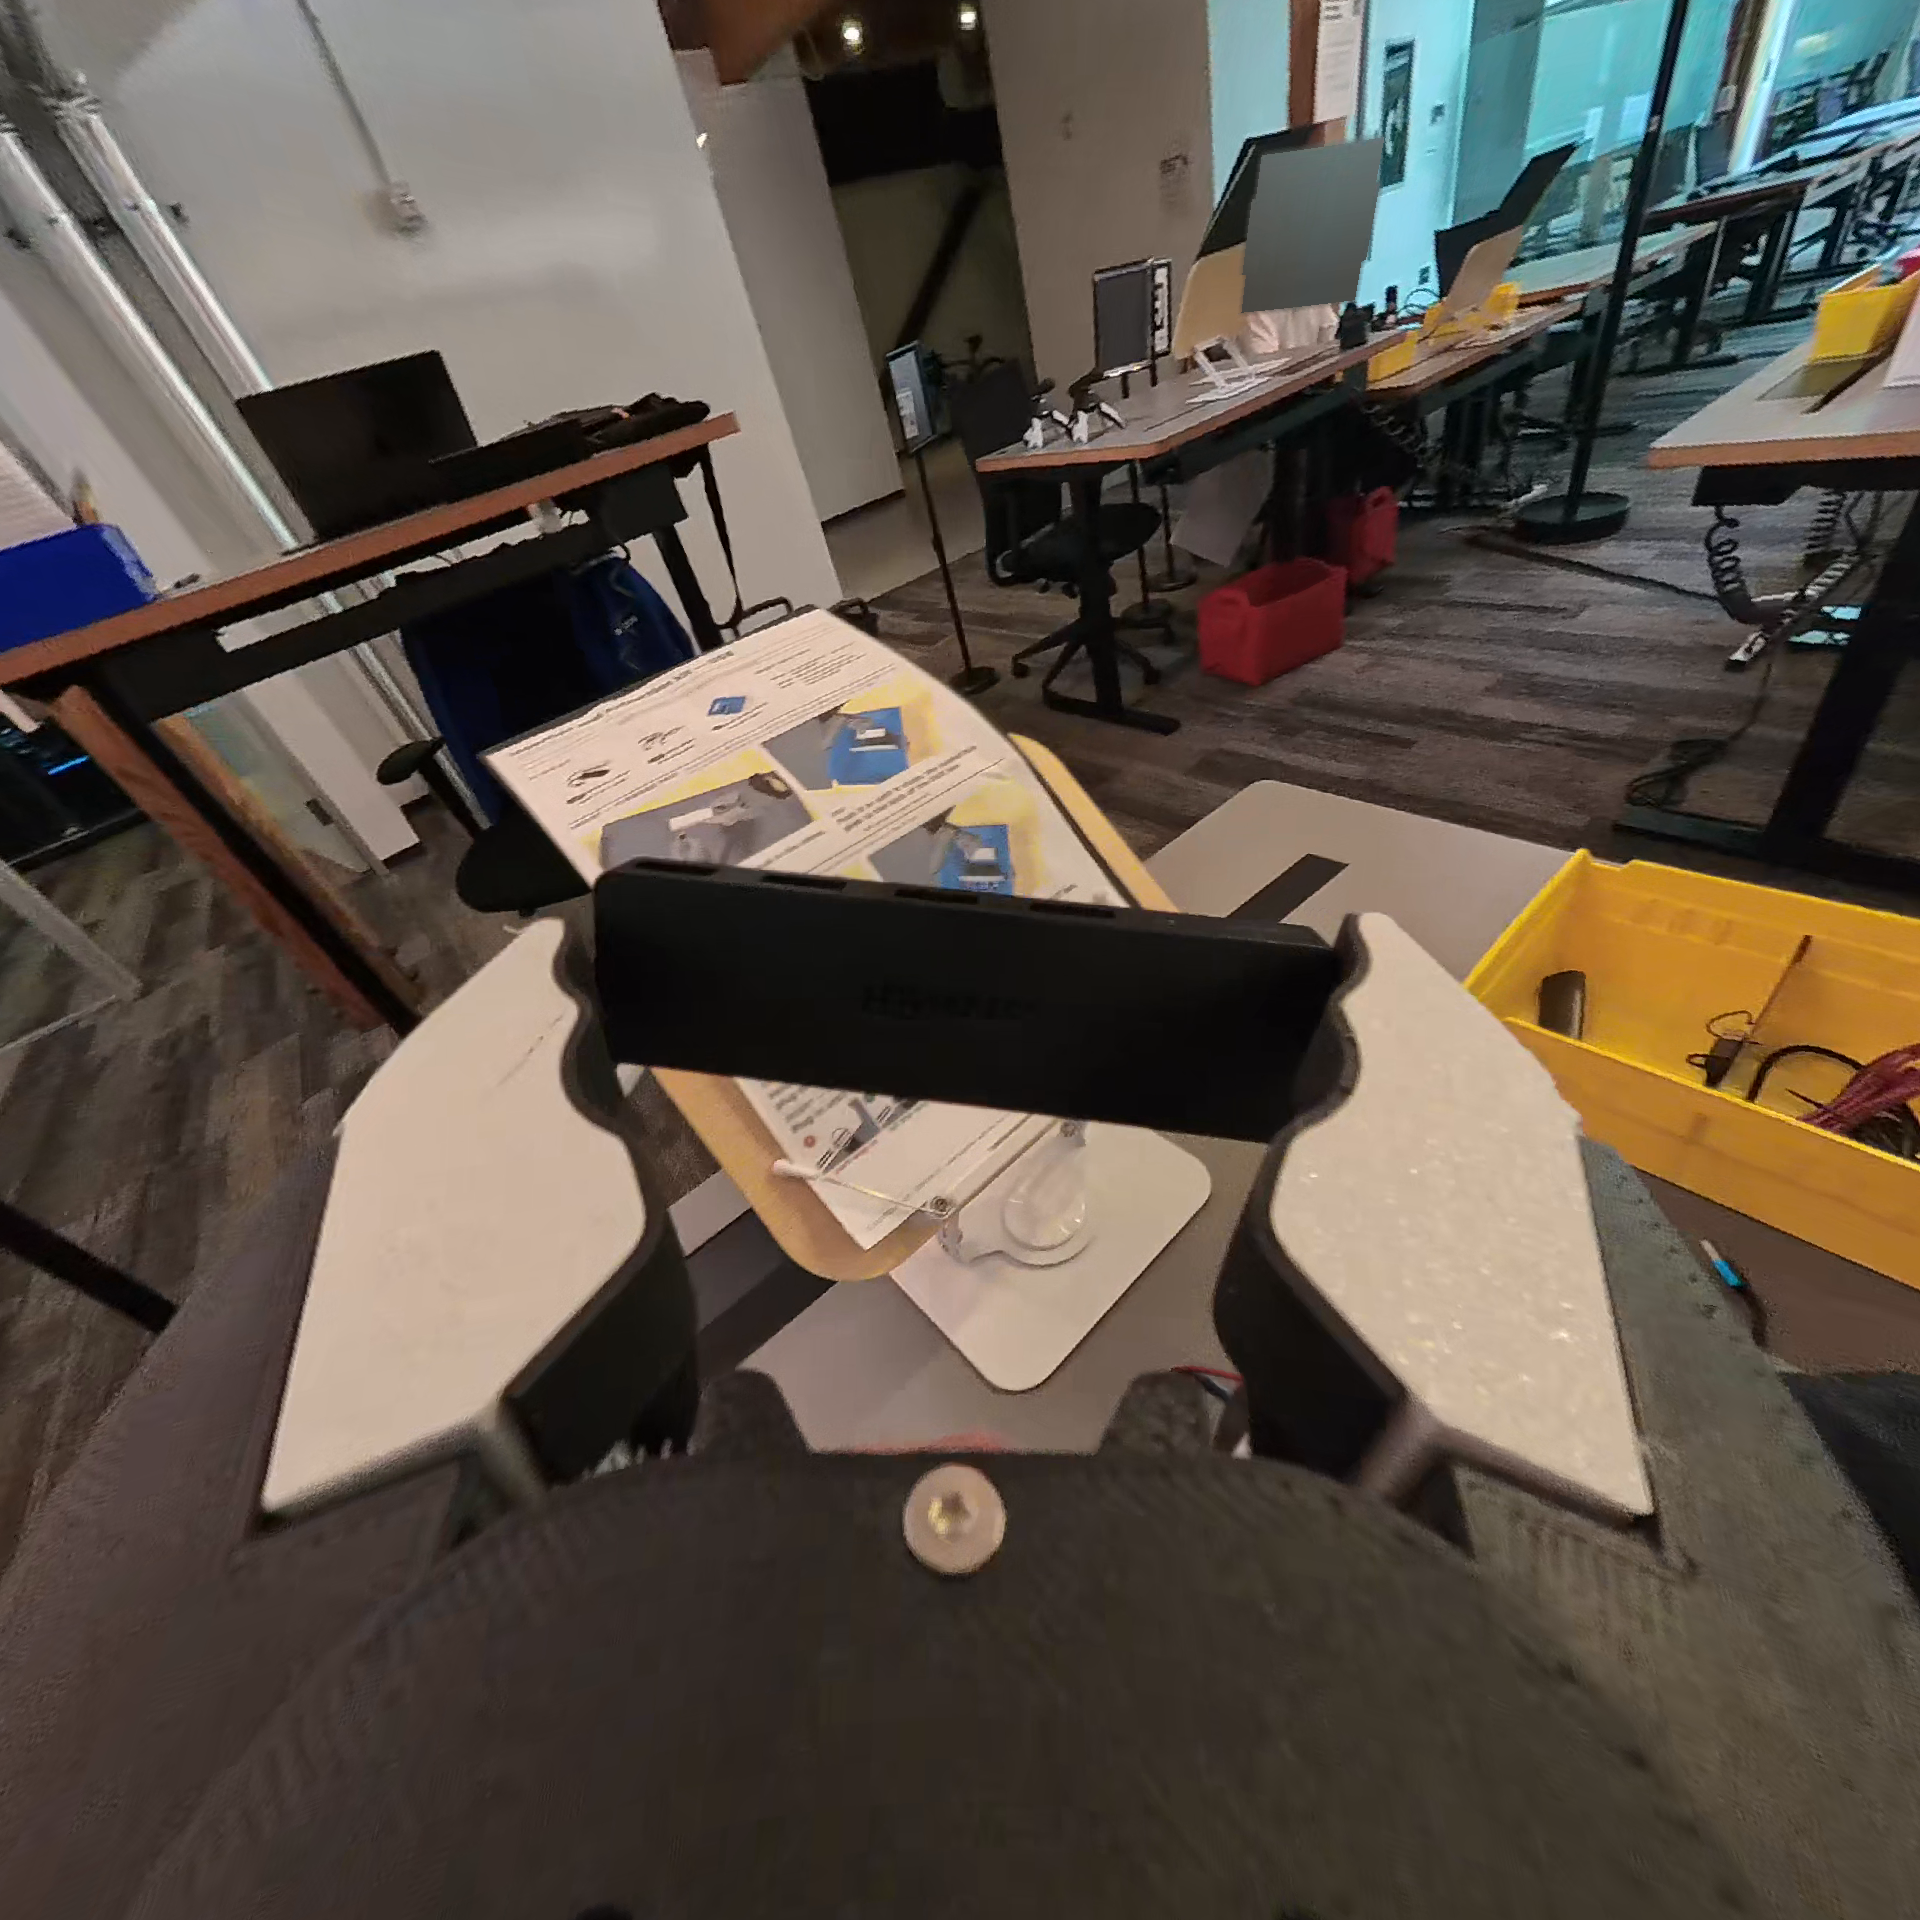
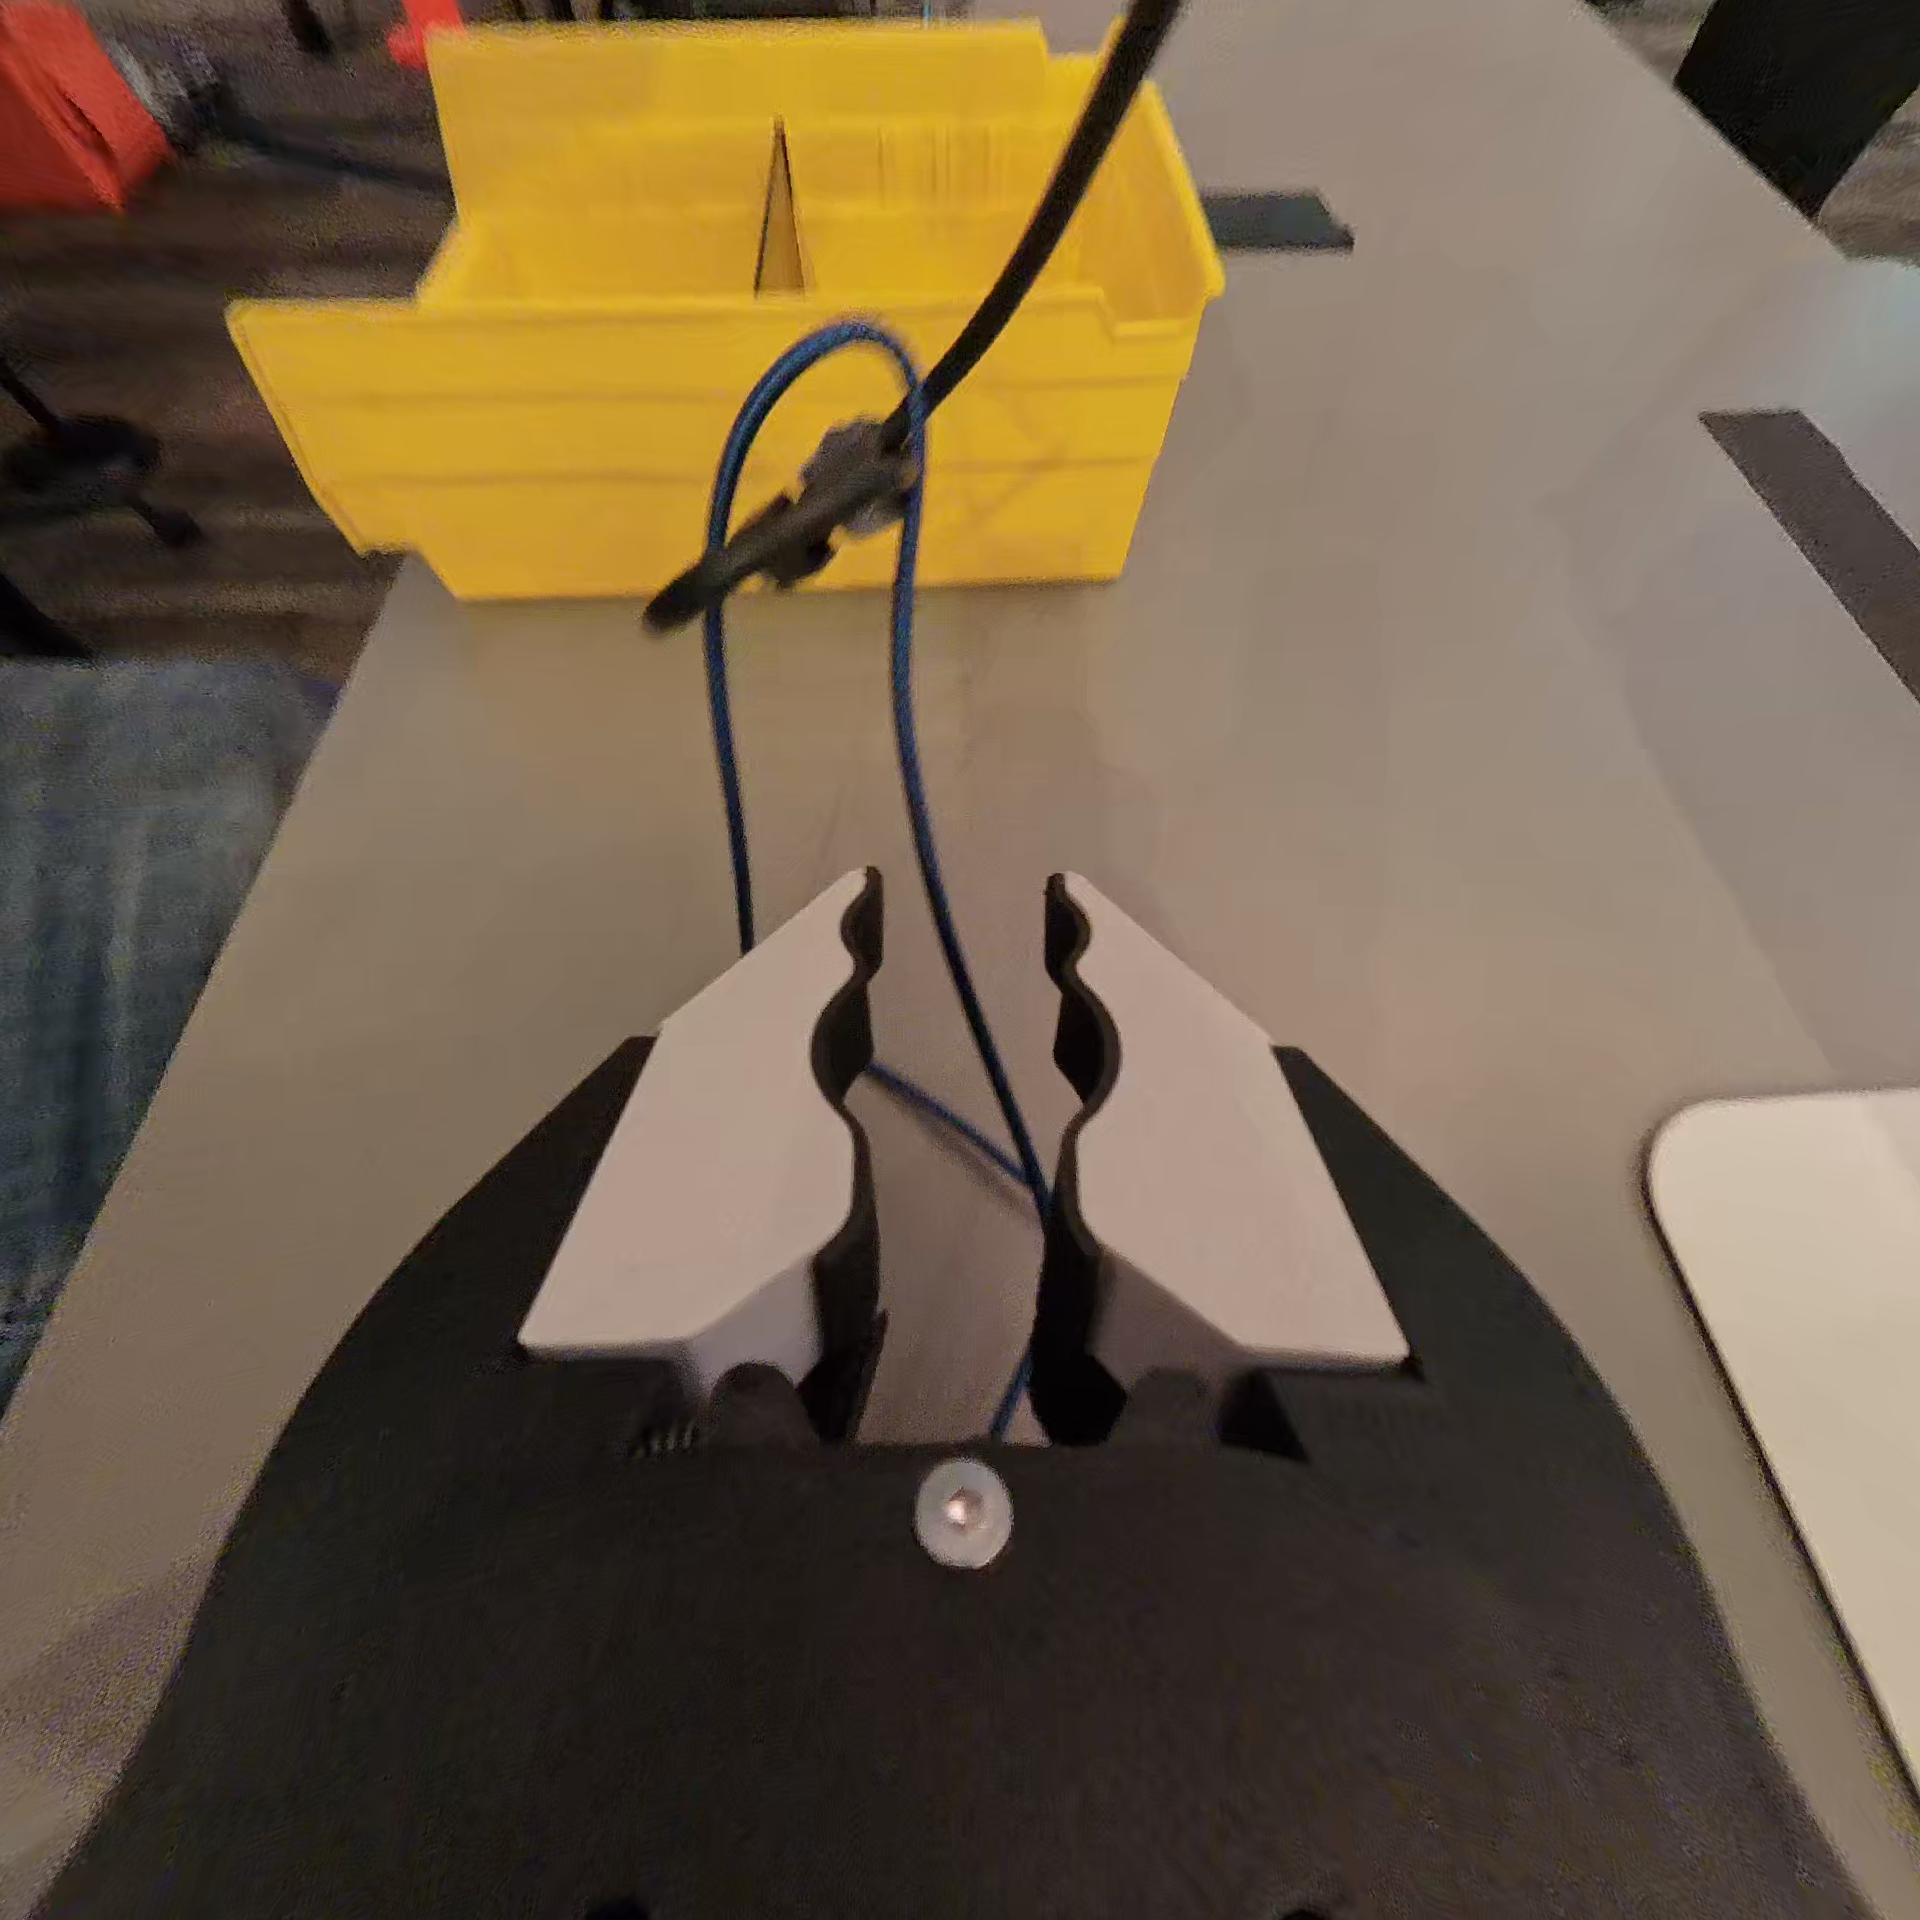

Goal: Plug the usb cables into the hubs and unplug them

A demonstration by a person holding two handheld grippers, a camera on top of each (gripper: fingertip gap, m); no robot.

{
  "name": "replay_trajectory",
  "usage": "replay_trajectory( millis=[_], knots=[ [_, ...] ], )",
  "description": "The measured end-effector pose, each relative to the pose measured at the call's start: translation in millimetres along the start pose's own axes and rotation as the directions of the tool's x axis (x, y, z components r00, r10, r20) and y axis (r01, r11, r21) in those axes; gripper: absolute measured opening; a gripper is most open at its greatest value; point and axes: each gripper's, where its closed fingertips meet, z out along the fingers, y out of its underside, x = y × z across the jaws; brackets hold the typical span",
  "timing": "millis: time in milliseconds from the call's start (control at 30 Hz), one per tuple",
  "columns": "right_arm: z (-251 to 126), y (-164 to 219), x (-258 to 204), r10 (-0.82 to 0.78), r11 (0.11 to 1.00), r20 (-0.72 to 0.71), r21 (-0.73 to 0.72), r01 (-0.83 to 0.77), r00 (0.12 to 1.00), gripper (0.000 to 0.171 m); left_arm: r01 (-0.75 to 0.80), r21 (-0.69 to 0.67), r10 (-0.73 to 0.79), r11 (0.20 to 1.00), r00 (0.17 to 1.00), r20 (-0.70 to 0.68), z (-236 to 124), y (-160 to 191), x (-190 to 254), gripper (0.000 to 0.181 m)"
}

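While your left claw (image 1: 966, 1023) grips the hub (image 1: 961, 997), your right claw (image 2: 964, 904) gapes around the blue cable (image 2: 914, 748); no plug is seated yet.

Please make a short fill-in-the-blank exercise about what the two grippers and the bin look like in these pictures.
1. The left gripper is shut on a black ____.
2. The bin on the table is ____ in colour.
3. A thin ____ cable runs between the open fingers of the right gripper.

Missing words: hub; yellow; blue
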Motion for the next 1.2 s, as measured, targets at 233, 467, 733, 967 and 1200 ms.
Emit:
replay_trajectory(
  millis=[233, 467, 733, 967, 1200],
  knots=[
    [6, -12, -5, -0.021, 0.999, 0.055, 0.041, 0.018, 0.998, 0.0, -0.003, 0.002, 0.003, 1.0, 0.999, -0.044, 4, 3, 14, 0.127],
    [-42, -40, 19, -0.038, 0.979, -0.139, 0.192, 0.064, 0.99, 0.0, 0.062, -0.085, -0.066, 0.994, 0.997, -0.043, 9, 54, 5, 0.127],
    [-80, -40, 1, -0.251, 0.943, -0.297, 0.142, 0.302, 0.921, 0.0, 0.124, -0.237, -0.082, 0.963, 0.98, 0.18, 18, 144, -72, 0.127],
    [-94, -9, -34, -0.401, 0.901, -0.238, 0.072, 0.428, 0.884, 0.0, 0.145, -0.28, -0.038, 0.949, 0.935, 0.353, 12, 172, -136, 0.127],
    [-72, 66, -38, -0.263, 0.96, -0.053, -0.116, 0.255, 0.963, 0.0, 0.109, -0.221, -0.052, 0.969, 0.967, 0.249, 10, 147, -107, 0.127]
  ],
)
